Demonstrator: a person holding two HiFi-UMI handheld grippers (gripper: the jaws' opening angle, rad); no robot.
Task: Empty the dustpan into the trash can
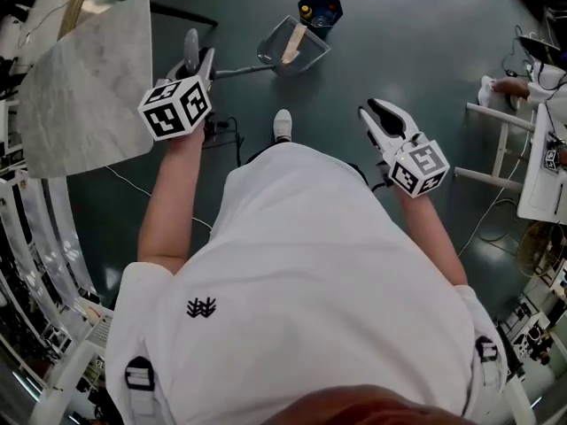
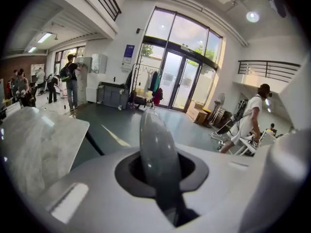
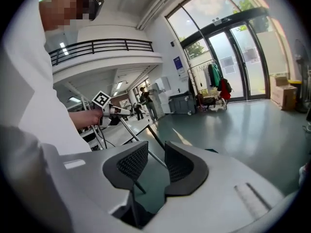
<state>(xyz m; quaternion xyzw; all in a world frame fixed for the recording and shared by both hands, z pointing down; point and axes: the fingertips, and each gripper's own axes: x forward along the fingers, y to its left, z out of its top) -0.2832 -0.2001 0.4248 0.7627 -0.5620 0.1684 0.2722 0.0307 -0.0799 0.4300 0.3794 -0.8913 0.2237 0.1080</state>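
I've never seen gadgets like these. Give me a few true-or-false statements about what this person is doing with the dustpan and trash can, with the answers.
1. The left gripper is clamped on the rounded grey handle of the clear long-handled dustpan. True.
2. The right gripper is clamped on the trash can. False: the right gripper has its jaws apart and empty, away from the dark blue trash can.
3. The dustpan is empty. False: a pale tan strip lies in it.
4. A grey marble-patterned tabletop stands at the person's left. True.
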